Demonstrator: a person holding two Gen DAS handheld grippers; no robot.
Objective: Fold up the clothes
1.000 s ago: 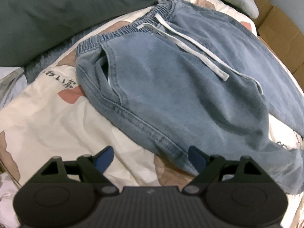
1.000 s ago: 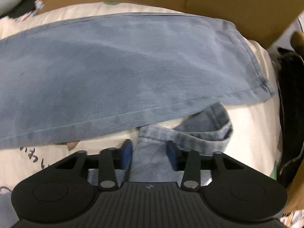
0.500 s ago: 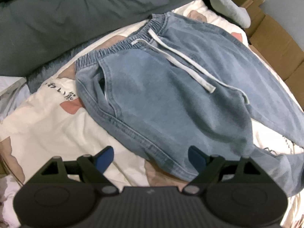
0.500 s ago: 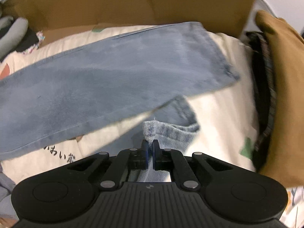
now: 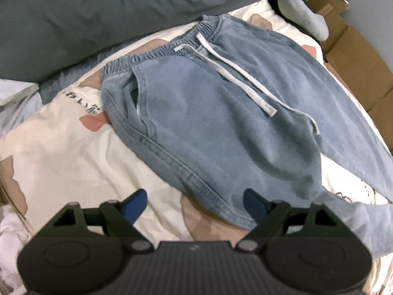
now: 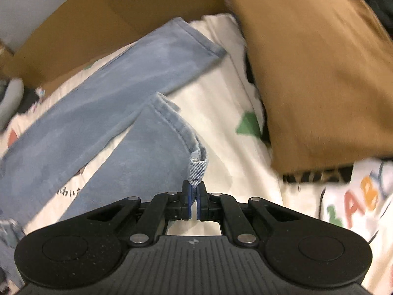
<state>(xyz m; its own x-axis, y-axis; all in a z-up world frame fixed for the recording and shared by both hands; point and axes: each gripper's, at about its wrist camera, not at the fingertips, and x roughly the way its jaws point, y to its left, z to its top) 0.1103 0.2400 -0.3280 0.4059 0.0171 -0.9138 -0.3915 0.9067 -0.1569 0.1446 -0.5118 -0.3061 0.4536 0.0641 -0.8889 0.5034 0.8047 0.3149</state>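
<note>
Two grippers over blue jeans on a printed bedsheet.
Left view: left gripper (image 5: 194, 202) spread wide, empty, at lower centre; jeans (image 5: 221, 123) fill mid-frame. Right view: right gripper (image 6: 194, 191) pinching a trouser-leg hem (image 6: 197, 168), lower centre.

A bed with a cream cartoon-print sheet (image 5: 61, 152) is carrying light-blue drawstring jeans (image 5: 208, 113), a dark green duvet (image 5: 98, 12) and a brown cushion (image 6: 319, 73).

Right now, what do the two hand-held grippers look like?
Both match: the left hand-held gripper and right hand-held gripper have matte black ribbed bodies, round side mounds, black linkage arms with silver pivot pins and blue finger pads. No cables, hands or sleeves show.
</note>
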